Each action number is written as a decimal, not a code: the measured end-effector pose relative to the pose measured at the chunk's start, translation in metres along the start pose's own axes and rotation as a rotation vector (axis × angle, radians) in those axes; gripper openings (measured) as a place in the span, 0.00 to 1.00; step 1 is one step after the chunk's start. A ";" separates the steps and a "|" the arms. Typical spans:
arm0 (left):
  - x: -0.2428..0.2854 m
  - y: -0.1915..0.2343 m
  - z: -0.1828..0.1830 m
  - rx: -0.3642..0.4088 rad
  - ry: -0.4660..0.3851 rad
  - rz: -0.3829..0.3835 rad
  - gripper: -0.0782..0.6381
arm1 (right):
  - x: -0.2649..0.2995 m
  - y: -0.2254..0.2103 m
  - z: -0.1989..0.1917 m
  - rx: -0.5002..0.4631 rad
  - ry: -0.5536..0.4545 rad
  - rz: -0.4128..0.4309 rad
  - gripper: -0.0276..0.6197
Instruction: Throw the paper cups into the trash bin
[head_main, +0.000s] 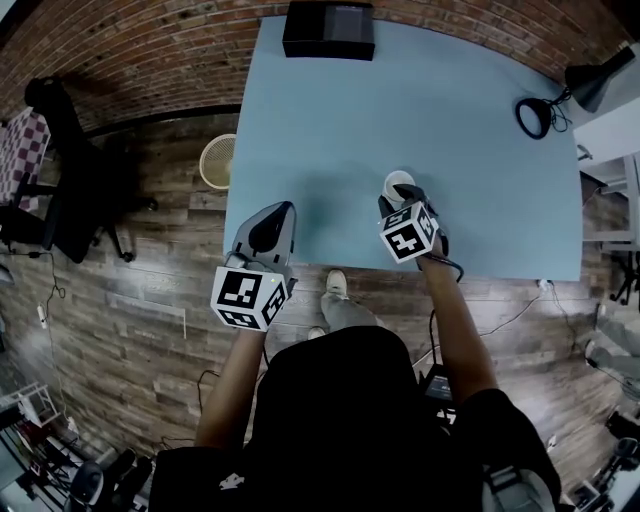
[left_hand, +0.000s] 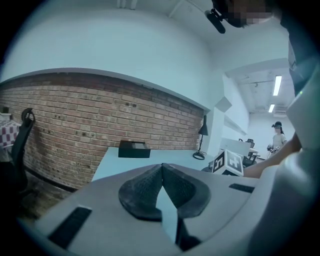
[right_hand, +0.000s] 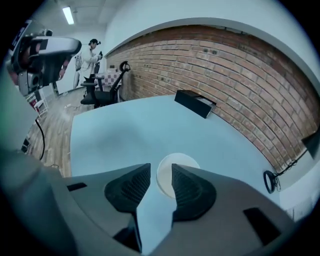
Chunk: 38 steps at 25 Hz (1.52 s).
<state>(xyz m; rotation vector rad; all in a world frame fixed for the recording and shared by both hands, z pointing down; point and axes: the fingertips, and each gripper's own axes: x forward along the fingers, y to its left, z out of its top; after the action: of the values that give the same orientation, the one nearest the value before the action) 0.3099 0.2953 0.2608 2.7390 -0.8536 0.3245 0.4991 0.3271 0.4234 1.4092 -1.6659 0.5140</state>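
1. Cup: one white paper cup (head_main: 398, 184) stands upright on the light blue rectangular table (head_main: 450, 150), close to the near edge and right of centre.
2. Right gripper (right_hand: 161, 172): tilted downward over the cup. Its jaws are spread, and the cup's open rim shows in the gap just beyond the tips. The pads do not press on it.
3. Left gripper (left_hand: 162, 167): held over the table's near left corner, well apart from the cup. Its jaws are pressed together at the tips with nothing between them.
4. Bin: a round pale mesh trash bin (head_main: 217, 160) stands on the wooden floor (head_main: 150, 290), just beside the table's left edge.
5. Other items: a black rectangular box (head_main: 329, 30) sits at the table's far edge, and a black desk lamp (head_main: 590, 85) at the far right.
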 end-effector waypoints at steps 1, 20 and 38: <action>0.000 0.001 0.000 -0.002 0.002 0.003 0.12 | 0.002 0.000 0.000 -0.017 0.012 -0.005 0.24; -0.004 0.025 0.005 -0.017 -0.014 0.106 0.12 | -0.003 -0.005 0.034 -0.101 -0.047 -0.018 0.07; -0.062 0.099 0.023 -0.040 -0.087 0.238 0.12 | -0.040 0.054 0.183 -0.207 -0.325 0.036 0.07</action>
<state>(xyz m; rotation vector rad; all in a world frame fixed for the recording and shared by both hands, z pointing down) 0.2053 0.2419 0.2385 2.6340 -1.1998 0.2315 0.3834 0.2243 0.3040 1.3629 -1.9425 0.1286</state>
